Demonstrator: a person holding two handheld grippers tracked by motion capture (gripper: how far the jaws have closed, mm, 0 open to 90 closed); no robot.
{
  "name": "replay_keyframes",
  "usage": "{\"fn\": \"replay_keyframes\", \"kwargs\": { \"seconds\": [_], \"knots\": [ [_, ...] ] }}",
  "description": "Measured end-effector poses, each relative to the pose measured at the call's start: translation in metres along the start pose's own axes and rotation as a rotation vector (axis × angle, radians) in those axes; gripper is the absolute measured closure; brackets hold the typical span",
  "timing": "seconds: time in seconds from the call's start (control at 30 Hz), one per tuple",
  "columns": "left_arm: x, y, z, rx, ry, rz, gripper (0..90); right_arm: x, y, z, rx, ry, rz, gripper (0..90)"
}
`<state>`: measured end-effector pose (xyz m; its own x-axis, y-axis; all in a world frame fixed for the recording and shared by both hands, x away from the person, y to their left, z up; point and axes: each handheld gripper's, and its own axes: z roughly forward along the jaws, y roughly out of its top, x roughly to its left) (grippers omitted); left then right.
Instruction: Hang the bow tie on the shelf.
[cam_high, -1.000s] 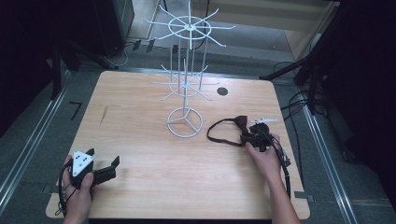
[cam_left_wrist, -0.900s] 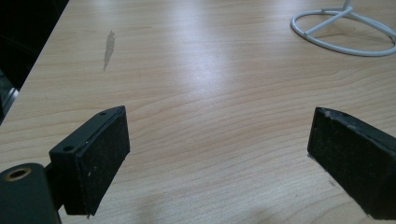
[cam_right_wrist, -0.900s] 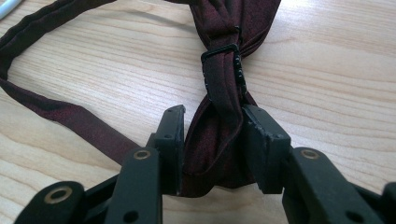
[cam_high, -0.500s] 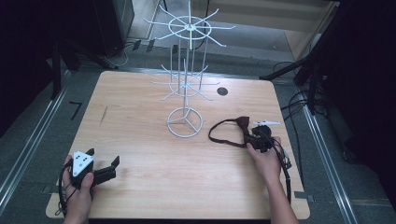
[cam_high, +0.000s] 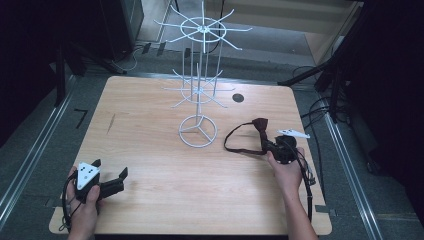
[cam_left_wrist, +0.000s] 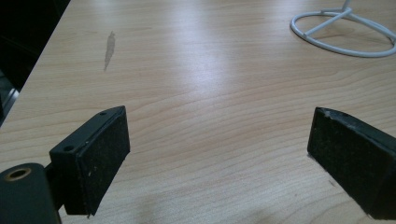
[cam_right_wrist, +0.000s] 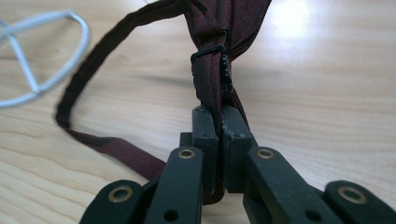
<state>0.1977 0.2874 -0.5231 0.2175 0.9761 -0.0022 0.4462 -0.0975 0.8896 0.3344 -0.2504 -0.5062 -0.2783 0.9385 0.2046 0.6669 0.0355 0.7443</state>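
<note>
Maroon fabric is what the right gripper (cam_right_wrist: 218, 122) has between its jaws: a dark red bow tie with a thin neck strap (cam_high: 248, 139), lying on the light wooden table (cam_high: 150, 150) just right of the white wire display stand (cam_high: 199, 95). In the right gripper view the two black jaws are pressed together on the band just below the small black plastic adjuster buckle (cam_right_wrist: 212, 65), with nothing but cloth between them. From the high view the strap loops out to the left toward the stand's ring base (cam_high: 198, 131), while the bow sits near a small white tag (cam_high: 293, 133) at the table's right side.

The left gripper (cam_high: 107, 186) rests near the front left corner, jaws spread wide with only bare wood between them.

Judging by the layout, the job looks like lifting the tie to hang it on one of the stand's wire arms. To do that well, keep the pinch firm and close to the buckle, since the thin band could slip through. Raise it slowly so the loop hangs open and clear of the ring base. The free gripper could spread the loop before it goes over a hook, rather than forcing it on one-handed
</note>
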Motion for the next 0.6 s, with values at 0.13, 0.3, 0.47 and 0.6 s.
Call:
{"fn": "replay_keyframes", "kwargs": {
  "seconds": [0.13,0.3,0.47,0.6],
  "knots": [
    [0.0,0.0,0.0,-0.001,0.001,0.0,6.1,0.011,0.005,-0.011,-0.067,0.022,-0.003,87.9],
    [0.0,0.0,0.0,-0.003,0.0,-0.001,6.1,0.02,0.01,-0.02,-0.12,0.053,-0.001,87.9],
    [0.0,0.0,-0.001,-0.008,0.0,-0.005,6.1,0.037,0.015,-0.034,-0.194,0.09,-0.038,87.8],
    [0.0,0.0,-0.001,-0.009,0.0,-0.005,6.1,0.045,0.017,-0.039,-0.221,0.103,-0.051,87.8]
  ]
}}
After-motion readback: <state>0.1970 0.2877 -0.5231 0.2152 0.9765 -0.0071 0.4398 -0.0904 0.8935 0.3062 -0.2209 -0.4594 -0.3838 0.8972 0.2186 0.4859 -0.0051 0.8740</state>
